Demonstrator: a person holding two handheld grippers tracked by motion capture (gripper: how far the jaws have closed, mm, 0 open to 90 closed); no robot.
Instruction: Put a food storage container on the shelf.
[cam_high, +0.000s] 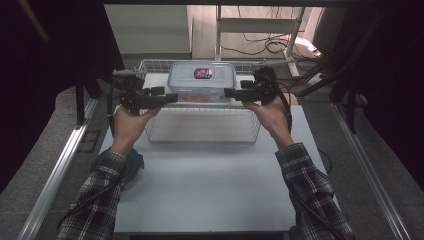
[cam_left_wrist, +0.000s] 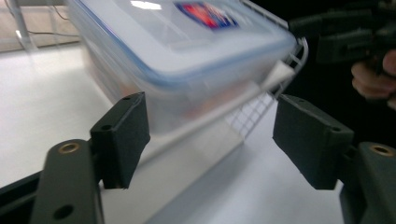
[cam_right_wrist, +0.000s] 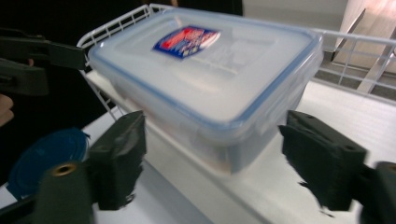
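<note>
left gripper (cam_high: 171, 96): jaws apart, nothing held | right gripper (cam_high: 230, 92): jaws apart, nothing held

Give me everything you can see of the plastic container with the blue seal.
The plastic container is a rectangular, translucent box of clear-looking plastic. Its flat lid is shut, edged by a blue seal, with a red and blue label on top. Something reddish shows faintly inside. It sits level, upright, in the white wire basket, at its far end. The left gripper and right gripper flank it, jaws apart, not pressing it.

Dim room, dark edges, lit white tabletop, gripper views motion-blurred
</note>
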